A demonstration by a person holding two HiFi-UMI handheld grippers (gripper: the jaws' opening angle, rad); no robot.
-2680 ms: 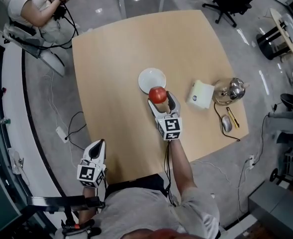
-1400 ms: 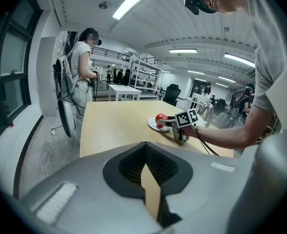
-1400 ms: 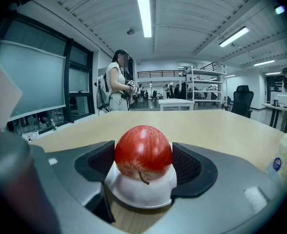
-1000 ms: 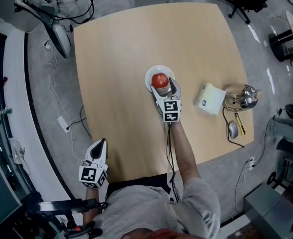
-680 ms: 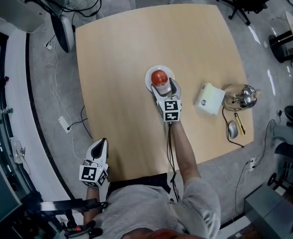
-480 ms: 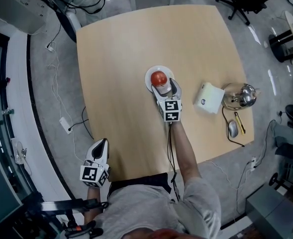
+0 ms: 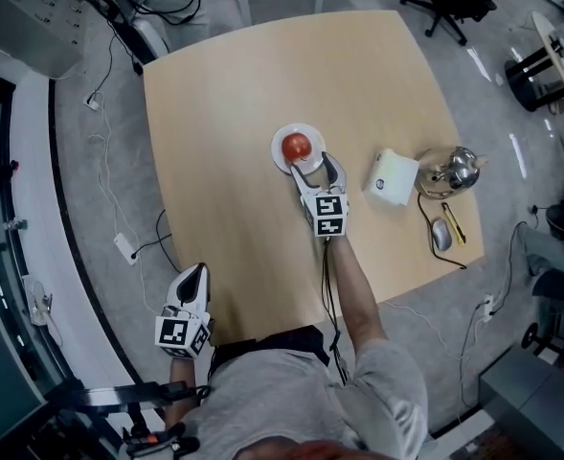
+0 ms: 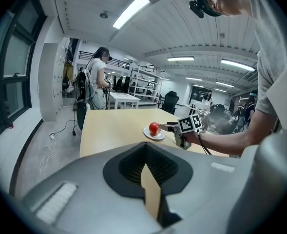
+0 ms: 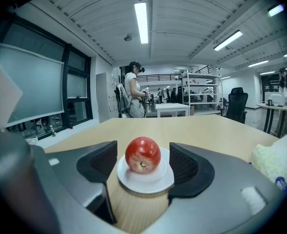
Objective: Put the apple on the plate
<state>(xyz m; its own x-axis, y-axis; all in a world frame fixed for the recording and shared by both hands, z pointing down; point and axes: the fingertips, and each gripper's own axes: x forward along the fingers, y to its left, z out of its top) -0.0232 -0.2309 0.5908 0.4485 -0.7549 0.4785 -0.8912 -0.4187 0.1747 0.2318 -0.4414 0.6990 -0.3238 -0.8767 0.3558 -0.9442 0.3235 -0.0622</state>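
Observation:
The red apple (image 7: 297,146) (image 9: 143,154) rests on the small white plate (image 7: 280,138) (image 9: 145,185) near the middle of the wooden table (image 7: 214,113). My right gripper (image 7: 314,164) is open just short of the plate, on the side nearer me. Its jaws have just been closing a little. The apple stands just beyond them with a gap on each side, and nothing is pressed between the pads. My left gripper (image 7: 193,276) (image 8: 145,167) is shut on nothing, held off the table's near left edge.
A white box (image 7: 392,178), a metal kettle (image 7: 451,171), a mouse (image 7: 440,237) and a yellow pen (image 7: 451,223) lie at the table's right. Cables (image 7: 133,247) trail on the floor to the left. A person (image 9: 133,94) stands far behind the table.
The right gripper brought the apple onto the plate, let it go and has drawn back a little toward me. The apple stays on the plate. The left gripper has hardly moved.

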